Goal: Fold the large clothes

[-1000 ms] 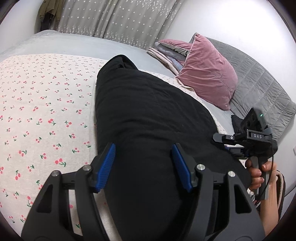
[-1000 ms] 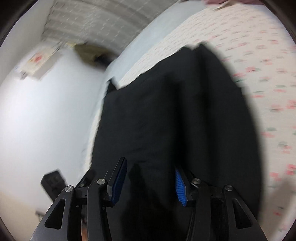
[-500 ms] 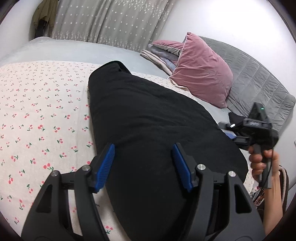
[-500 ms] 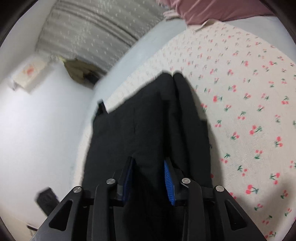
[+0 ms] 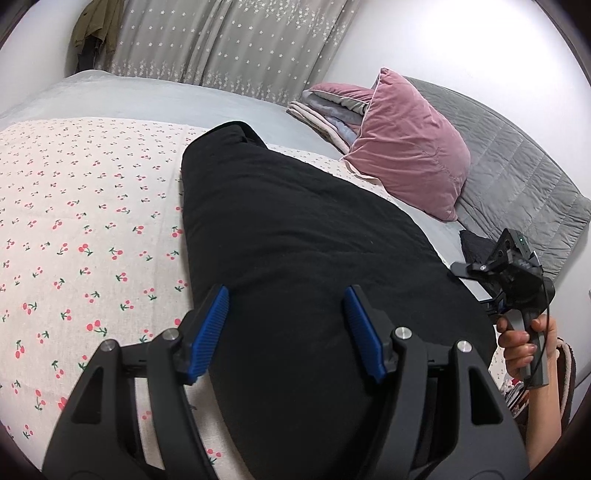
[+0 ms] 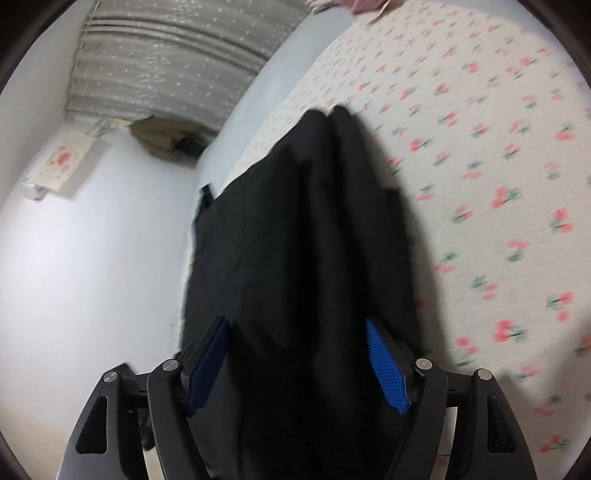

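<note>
Black garment (image 5: 295, 258): a large dark piece laid lengthwise on the bed, over a cream sheet printed with red cherries (image 5: 74, 221); its far end narrows to a rounded fold toward the grey curtain (image 5: 229, 40), its near end spreads wide under both tools. Left gripper (image 5: 288, 328): blue pads apart, jaws well spread, poised just above the near part of the garment; the cloth shows between the pads but they do not press on it, and nothing is held. Right gripper (image 6: 299, 365): its jaws have just been opening and now stand wide; the black cloth runs up between the pads, which do not close on it; this view is blurred, so contact with the fabric cannot be told. In the left wrist view the right gripper appears at the right edge of the garment, carried by a hand (image 5: 524, 343) wrapped round its handle. Pink velvet pillow (image 5: 406, 147): propped at the head of the bed, beside a stack of folded bedding (image 5: 328, 107) and against a grey quilted cover (image 5: 517, 177), apart from the garment. Olive jacket (image 5: 96, 26): hanging by the curtain, well apart.
</note>
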`<state>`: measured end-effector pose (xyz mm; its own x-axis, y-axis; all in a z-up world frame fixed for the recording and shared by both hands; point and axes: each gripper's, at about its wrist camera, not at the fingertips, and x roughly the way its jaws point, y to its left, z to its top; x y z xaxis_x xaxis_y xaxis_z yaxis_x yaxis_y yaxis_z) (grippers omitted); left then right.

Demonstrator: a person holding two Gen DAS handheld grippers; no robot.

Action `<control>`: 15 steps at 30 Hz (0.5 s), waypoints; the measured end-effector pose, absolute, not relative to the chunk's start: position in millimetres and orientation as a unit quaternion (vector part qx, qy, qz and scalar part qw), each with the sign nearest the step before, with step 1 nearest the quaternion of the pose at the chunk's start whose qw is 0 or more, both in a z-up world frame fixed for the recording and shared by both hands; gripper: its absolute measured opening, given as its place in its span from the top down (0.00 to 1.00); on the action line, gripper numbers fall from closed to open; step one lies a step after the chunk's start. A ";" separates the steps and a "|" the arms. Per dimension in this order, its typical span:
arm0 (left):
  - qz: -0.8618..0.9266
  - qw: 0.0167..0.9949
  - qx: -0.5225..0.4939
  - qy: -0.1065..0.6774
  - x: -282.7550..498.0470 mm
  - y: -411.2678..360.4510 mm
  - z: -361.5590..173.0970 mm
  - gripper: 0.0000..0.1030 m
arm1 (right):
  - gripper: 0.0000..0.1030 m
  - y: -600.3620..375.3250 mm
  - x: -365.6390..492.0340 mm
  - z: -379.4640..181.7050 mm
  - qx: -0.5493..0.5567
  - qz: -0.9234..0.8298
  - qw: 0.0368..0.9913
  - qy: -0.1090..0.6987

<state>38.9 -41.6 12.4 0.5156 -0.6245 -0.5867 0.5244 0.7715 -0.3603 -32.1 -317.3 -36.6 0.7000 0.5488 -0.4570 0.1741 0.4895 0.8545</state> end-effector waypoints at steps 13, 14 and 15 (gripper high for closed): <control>-0.331 0.874 -0.067 0.349 44.4 -59.2 27.7 0.34 | 0.76 -300.2 -40.5 56.4 0.345 0.051 0.912 0.214; -0.333 0.871 -0.059 0.356 45.5 -64.8 24.0 0.34 | 0.76 -309.1 -39.0 45.5 0.355 0.042 0.906 0.228; -0.330 0.870 -0.046 0.363 45.8 -71.9 19.0 0.34 | 0.75 -318.2 -35.3 26.0 0.375 0.031 0.891 0.255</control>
